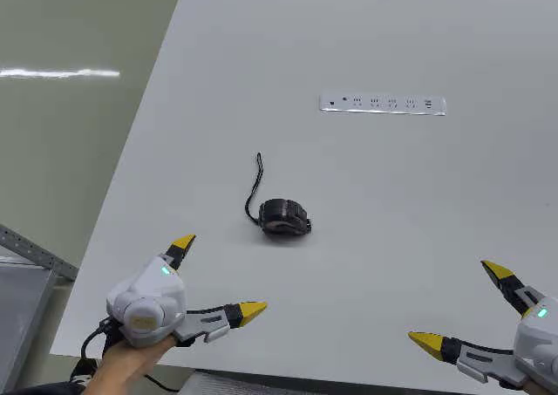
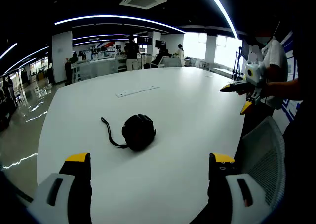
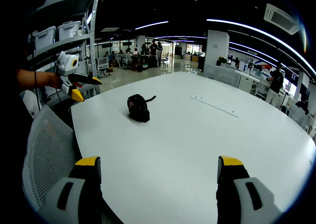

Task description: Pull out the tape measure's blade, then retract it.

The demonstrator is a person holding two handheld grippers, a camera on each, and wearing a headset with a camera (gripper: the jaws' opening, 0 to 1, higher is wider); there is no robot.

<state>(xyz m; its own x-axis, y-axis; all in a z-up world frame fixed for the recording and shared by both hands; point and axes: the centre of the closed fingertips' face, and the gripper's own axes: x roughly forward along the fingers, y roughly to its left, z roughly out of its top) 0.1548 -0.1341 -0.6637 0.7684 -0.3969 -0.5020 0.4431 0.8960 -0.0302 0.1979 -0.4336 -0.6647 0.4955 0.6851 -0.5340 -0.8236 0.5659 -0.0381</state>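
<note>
A black tape measure (image 1: 284,216) with a thin black wrist strap (image 1: 255,186) lies on the white table (image 1: 366,46), blade not extended. It also sits ahead in the left gripper view, tape measure (image 2: 138,131), and in the right gripper view, tape measure (image 3: 138,107). My left gripper (image 1: 216,275) hovers near the table's front edge, below and left of the tape measure, jaws spread wide and empty. My right gripper (image 1: 462,306) hangs at the front right, likewise open and empty. Each shows in the other's view: right gripper (image 2: 237,97), left gripper (image 3: 85,87).
A white power strip (image 1: 383,105) lies flat on the table beyond the tape measure. A mesh chair back (image 3: 47,155) stands by the table's edge. Shelving with bins (image 3: 54,33) and people stand in the office behind.
</note>
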